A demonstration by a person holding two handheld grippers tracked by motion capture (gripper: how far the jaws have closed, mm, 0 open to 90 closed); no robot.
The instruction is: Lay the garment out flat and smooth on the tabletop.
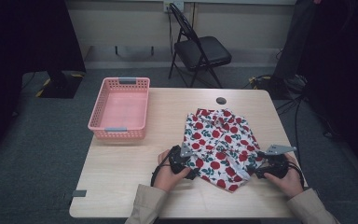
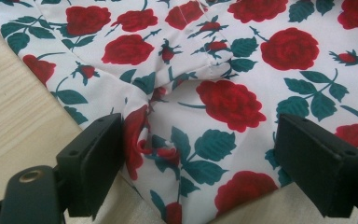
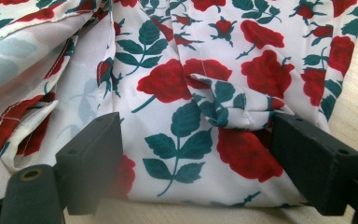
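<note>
Lying crumpled at about four o'clock on the table [image 1: 121,172], well apart from the pink basket [image 1: 120,108] at ten o'clock, the rose-print garment [image 1: 219,140] looked thin, light and limp, likely to sag and slide rather than hold any shape. Both claws stood apart at its near edge, the left claw [image 2: 198,163] astride a bunched fold, the right claw [image 3: 196,163] beside a hem; pinching a doubled seam seemed the surest hold.
</note>
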